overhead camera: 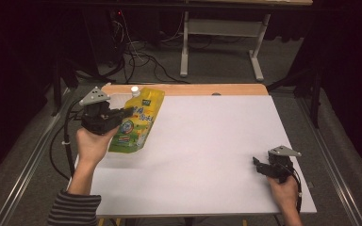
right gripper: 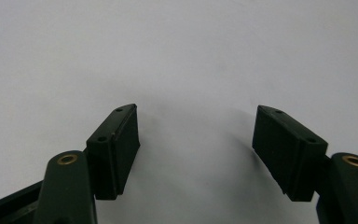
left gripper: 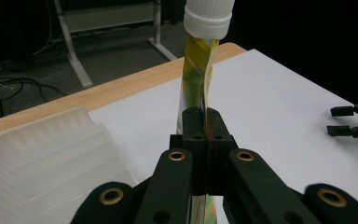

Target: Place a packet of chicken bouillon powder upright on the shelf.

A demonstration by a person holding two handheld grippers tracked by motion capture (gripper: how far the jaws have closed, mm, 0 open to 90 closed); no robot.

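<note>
A yellow-green refill pouch (overhead camera: 139,120) with a white screw cap (overhead camera: 135,90) hangs over the table's far left. My left gripper (overhead camera: 128,111) is shut on the pouch's edge, and in the left gripper view the pouch (left gripper: 196,79) stands edge-on between the closed pads with the cap (left gripper: 208,16) above. My right gripper (overhead camera: 256,164) rests low at the near right of the white table top (overhead camera: 207,141). Its jaws stand open in the right gripper view, with my right gripper (right gripper: 196,149) holding nothing over the bare white surface.
A clear plastic tray (left gripper: 46,163) lies at the table's far left corner, beside the pouch. A wooden strip (overhead camera: 202,89) runs along the far edge. Beyond it are a table frame (overhead camera: 221,37) and cables (overhead camera: 141,56) on the floor.
</note>
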